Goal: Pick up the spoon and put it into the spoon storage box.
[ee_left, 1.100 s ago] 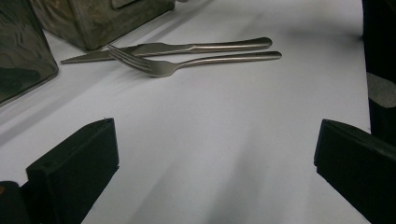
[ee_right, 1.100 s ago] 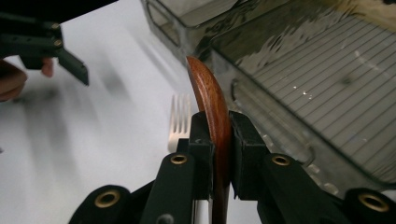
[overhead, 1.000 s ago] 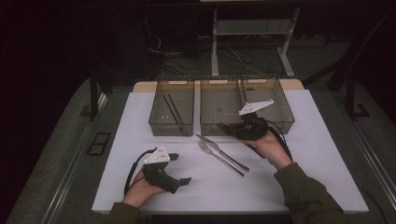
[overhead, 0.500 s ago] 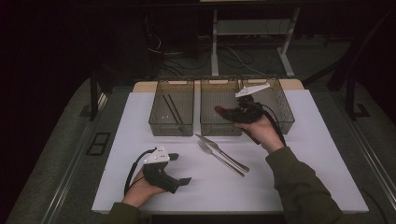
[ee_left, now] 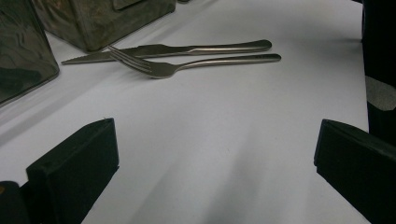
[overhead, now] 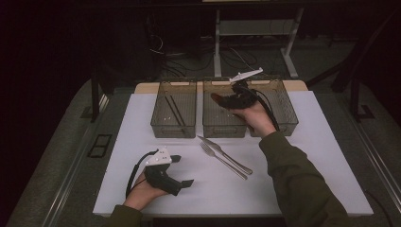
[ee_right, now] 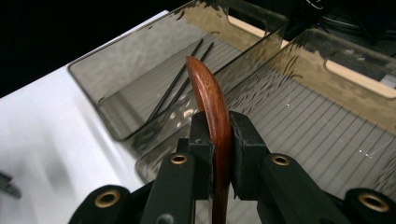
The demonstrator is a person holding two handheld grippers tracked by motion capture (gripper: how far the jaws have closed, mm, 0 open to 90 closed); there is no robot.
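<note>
Jaws of right gripper [ee_right: 218, 140] clamped on wooden, perhaps spoon-like, piece [ee_right: 209, 98]; left gripper [overhead: 182, 171] jaws apart.

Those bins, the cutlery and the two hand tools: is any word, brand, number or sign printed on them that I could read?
None: no readable text on the bins, knife, fork, wooden piece, left gripper or right gripper.

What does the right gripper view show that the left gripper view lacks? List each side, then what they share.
Right gripper view: the right gripper shut on a brown wooden utensil, and black chopsticks lying in a bin. Left gripper view: the left gripper open, with a fork and knife lying ahead side by side. Shared: the white table and smoky bins.
</note>
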